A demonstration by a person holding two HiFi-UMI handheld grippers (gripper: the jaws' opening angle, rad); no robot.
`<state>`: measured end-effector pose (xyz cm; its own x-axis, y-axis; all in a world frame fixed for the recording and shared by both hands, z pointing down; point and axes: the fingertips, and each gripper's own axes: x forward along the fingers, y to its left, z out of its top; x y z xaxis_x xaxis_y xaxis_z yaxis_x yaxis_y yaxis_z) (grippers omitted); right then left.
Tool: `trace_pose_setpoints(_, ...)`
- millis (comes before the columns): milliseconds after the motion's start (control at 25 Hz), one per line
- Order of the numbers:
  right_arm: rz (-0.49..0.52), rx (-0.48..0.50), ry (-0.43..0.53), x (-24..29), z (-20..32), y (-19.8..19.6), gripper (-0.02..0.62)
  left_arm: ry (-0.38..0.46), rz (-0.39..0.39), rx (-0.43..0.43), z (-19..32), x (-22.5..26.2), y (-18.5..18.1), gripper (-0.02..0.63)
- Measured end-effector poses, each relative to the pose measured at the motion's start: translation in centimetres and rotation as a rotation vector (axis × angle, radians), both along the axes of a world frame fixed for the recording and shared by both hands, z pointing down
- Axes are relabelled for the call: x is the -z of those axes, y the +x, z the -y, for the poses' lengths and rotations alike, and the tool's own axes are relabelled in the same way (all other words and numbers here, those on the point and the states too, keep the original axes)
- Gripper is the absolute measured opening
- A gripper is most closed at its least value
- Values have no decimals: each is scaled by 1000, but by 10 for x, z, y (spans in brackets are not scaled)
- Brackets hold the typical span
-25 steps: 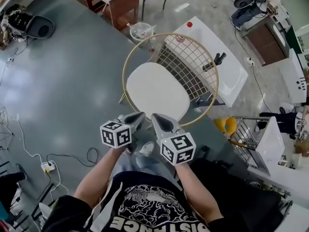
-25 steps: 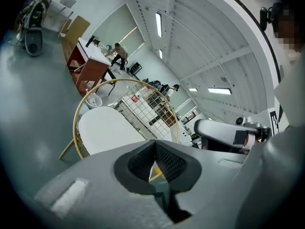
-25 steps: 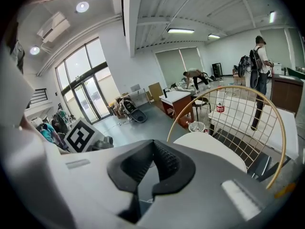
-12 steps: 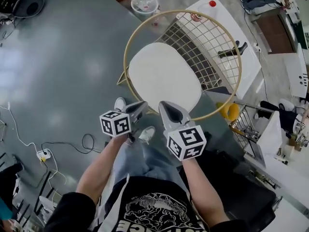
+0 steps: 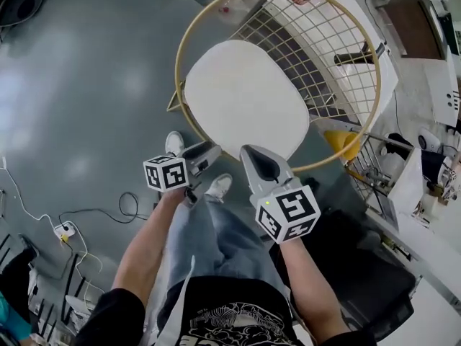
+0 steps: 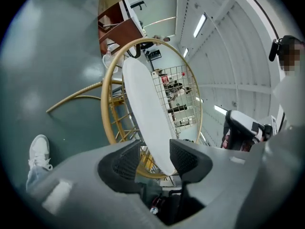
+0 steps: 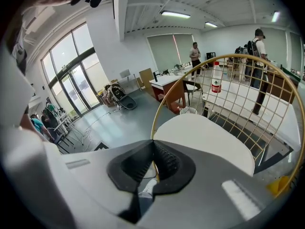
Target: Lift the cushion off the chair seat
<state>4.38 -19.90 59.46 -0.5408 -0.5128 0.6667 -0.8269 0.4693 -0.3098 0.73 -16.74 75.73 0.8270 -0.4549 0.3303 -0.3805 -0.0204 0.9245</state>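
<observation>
Now the white cushion (image 5: 245, 99) lies on the chair (image 5: 189, 34) seat, just beyond both grippers. The left gripper (image 5: 204, 154), jaws just opened, frames its near edge without touching; the right gripper (image 5: 252, 153) is closed, empty.

Open lab workspace: grey floor (image 5: 86, 85), desk (image 7: 167, 82), loose cables (image 5: 43, 218), glazed doors (image 7: 76, 85), strip lights (image 7: 175, 14)

The floor (image 5: 79, 85) is grey and shiny. In the head view, a white power strip (image 5: 60, 231) lies at 8 o'clock, with a black cable (image 5: 119, 211) curled near it. A white table (image 5: 387, 67) stands at 1 o'clock. In the right gripper view, tall windows (image 7: 71, 75) stand at 9 o'clock. Long lamps (image 7: 175, 14) glow on the white ceiling (image 7: 143, 8) at 12 o'clock, and a brown desk (image 7: 169, 92) stands near the middle.
</observation>
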Motion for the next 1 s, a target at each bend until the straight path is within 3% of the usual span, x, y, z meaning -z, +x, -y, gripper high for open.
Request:
trace_pose_setpoints(480, -11, -79, -80, -28, -20, 20, -2, -27, -96, -25, 22, -19, 31, 215)
trace_pose_setpoints(680, -22, -124, -97, -33, -23, 33, -2, -21, -143, -7, 34, -16, 39, 124)
trace_pose_setpoints(800, -21, -162, -111, -34, -25, 41, -2, -79, -161, -5, 31, -15, 40, 72)
trace_pose_setpoints(1000, -10, -208, -107, -26, -25, 50, -2, -112, -213, 4, 33, 2, 44, 51)
